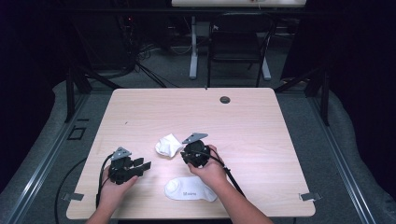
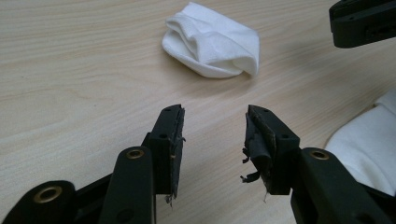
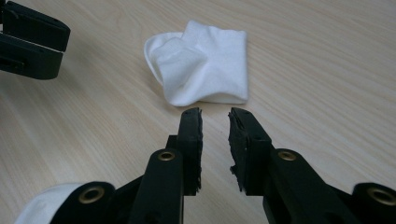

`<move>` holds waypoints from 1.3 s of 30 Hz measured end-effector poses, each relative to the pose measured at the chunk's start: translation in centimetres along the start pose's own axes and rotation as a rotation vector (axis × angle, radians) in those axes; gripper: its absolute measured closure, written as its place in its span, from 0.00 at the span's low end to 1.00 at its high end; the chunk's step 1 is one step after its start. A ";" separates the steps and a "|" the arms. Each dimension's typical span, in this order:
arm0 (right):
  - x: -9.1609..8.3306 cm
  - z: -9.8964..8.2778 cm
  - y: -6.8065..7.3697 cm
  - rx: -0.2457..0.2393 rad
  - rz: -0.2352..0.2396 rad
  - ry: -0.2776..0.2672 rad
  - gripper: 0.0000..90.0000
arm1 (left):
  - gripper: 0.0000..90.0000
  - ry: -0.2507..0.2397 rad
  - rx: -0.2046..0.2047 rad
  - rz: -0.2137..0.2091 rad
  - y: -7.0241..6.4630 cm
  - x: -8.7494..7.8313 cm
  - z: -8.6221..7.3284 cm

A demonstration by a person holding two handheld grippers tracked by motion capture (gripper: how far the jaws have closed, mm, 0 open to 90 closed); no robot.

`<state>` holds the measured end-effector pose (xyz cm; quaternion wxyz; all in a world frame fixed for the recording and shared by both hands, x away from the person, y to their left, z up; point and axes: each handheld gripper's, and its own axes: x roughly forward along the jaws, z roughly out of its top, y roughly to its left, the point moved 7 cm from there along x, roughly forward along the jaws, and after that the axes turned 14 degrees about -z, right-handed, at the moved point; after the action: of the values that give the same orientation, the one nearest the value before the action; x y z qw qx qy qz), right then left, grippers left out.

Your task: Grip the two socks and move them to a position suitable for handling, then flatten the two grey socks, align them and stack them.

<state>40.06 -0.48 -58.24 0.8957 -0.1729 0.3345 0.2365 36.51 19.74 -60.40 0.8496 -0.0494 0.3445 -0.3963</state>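
Note:
Two white socks lie on the wooden table (image 1: pixel 261 121). A folded sock (image 1: pixel 168 145) (image 2: pixel 212 41) (image 3: pixel 201 63) rests near the middle. A flat sock (image 1: pixel 190 189) (image 2: pixel 369 144) (image 3: pixel 44 200) lies near the front edge. My right gripper (image 1: pixel 183 155) (image 3: pixel 215 114) points at the folded sock from just beside it, jaws open by a narrow gap with nothing between them. My left gripper (image 1: pixel 145 165) (image 2: pixel 215 114) sits to the left of both socks, open wide and empty, its pads (image 2: pixel 254 140) frayed.
A small round hole (image 1: pixel 225 99) is set in the table near its far edge. A black chair (image 1: pixel 238 42) and a desk leg (image 1: pixel 193 46) stand beyond the table. Cables (image 1: pixel 100 182) trail off the front edge from both grippers.

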 end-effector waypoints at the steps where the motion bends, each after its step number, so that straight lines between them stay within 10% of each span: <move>1: 0.2 0.2 0.1 0.005 0.000 -0.003 0.83 | 0.63 -0.006 -0.002 0.003 0.0 0.1 0.0; 27: 4.9 2.4 4.2 -0.046 0.038 0.011 0.72 | 0.64 -0.004 0.009 0.002 0.0 0.2 0.0; 39: 5.4 1.7 4.2 -0.076 -0.010 0.058 0.96 | 0.64 0.002 0.009 0.002 -0.1 0.3 0.0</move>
<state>42.27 5.51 -61.31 0.8797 -0.2151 0.3501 0.2395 36.61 19.47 -60.57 0.8499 -0.0449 0.3439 -0.3968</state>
